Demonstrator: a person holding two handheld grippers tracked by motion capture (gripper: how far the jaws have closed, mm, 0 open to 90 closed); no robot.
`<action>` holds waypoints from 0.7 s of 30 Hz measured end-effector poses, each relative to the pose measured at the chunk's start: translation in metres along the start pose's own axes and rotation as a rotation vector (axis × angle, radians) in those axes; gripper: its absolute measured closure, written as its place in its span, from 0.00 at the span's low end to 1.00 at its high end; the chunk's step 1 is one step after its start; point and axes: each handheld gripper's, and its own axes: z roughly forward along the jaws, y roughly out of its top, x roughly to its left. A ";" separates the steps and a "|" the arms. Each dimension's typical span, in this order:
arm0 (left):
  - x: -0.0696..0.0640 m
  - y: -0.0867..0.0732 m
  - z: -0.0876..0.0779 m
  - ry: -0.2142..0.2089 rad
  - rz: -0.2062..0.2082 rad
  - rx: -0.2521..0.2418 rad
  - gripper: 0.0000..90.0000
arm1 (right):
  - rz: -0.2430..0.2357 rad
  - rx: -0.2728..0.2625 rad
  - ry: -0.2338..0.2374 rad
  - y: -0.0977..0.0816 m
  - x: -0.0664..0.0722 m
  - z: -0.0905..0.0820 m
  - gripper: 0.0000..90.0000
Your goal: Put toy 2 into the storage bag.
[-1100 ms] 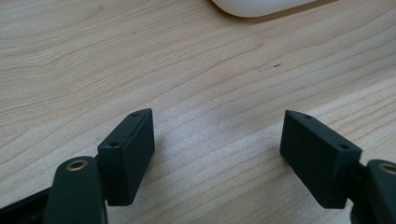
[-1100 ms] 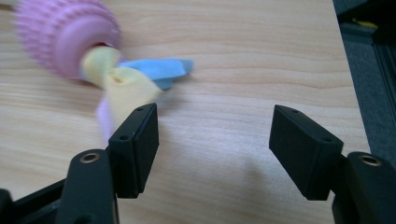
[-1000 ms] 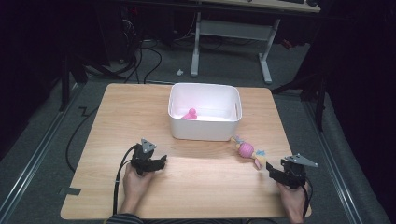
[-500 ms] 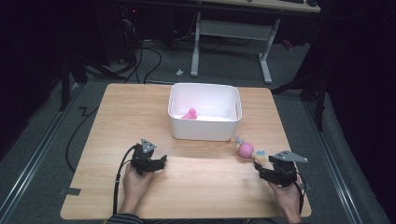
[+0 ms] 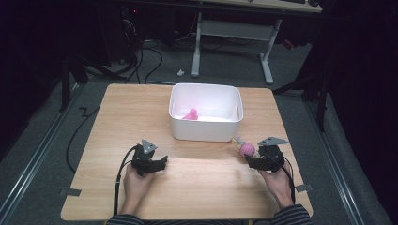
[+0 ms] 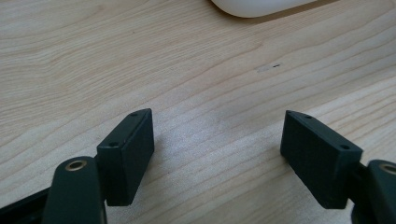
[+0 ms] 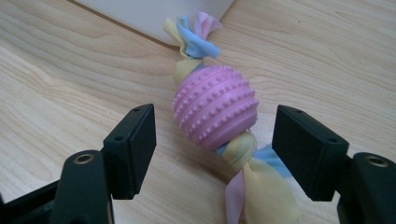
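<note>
A pink studded ball with pastel cloth tails knotted at both ends, a rope toy (image 7: pixel 215 112), lies on the wooden table (image 5: pixel 117 117) just in front of the white bin's right corner (image 5: pixel 247 149). My right gripper (image 7: pixel 215 149) (image 5: pixel 251 159) is open, its jaws standing either side of the ball's near end without touching it. My left gripper (image 6: pixel 219 154) (image 5: pixel 162 161) is open over bare wood at the front left. A small pink object (image 5: pixel 190 114) lies inside the white bin (image 5: pixel 206 131).
The white bin's rounded base (image 6: pixel 261 5) shows ahead of the left gripper and its wall (image 7: pixel 154 14) just beyond the toy. Cables trail from both grippers toward the front edge. Dark floor, cables and a desk frame (image 5: pixel 232 33) lie beyond the table.
My right gripper has moved left and forward from the table's right front corner up to the rope toy, its jaws now flanking the ball. The left gripper stayed put.
</note>
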 end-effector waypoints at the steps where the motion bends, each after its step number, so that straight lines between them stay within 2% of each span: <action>1: 0.000 0.000 0.000 0.000 0.002 0.002 0.29 | 0.001 0.003 0.003 0.002 0.000 0.002 0.34; 8: 0.000 0.000 0.000 -0.001 0.002 0.002 0.29 | -0.019 0.057 -0.004 0.010 0.002 0.020 0.30; 14: 0.000 0.000 0.000 0.000 0.003 0.002 0.29 | -0.026 0.081 -0.012 0.014 0.002 0.031 0.29; 19: 0.000 0.000 0.000 -0.001 0.003 0.002 0.29 | -0.030 0.090 -0.016 0.014 0.002 0.035 0.32; 21: 0.000 0.000 0.000 -0.001 0.003 0.003 0.29 | -0.039 0.085 -0.021 0.013 0.002 0.034 0.36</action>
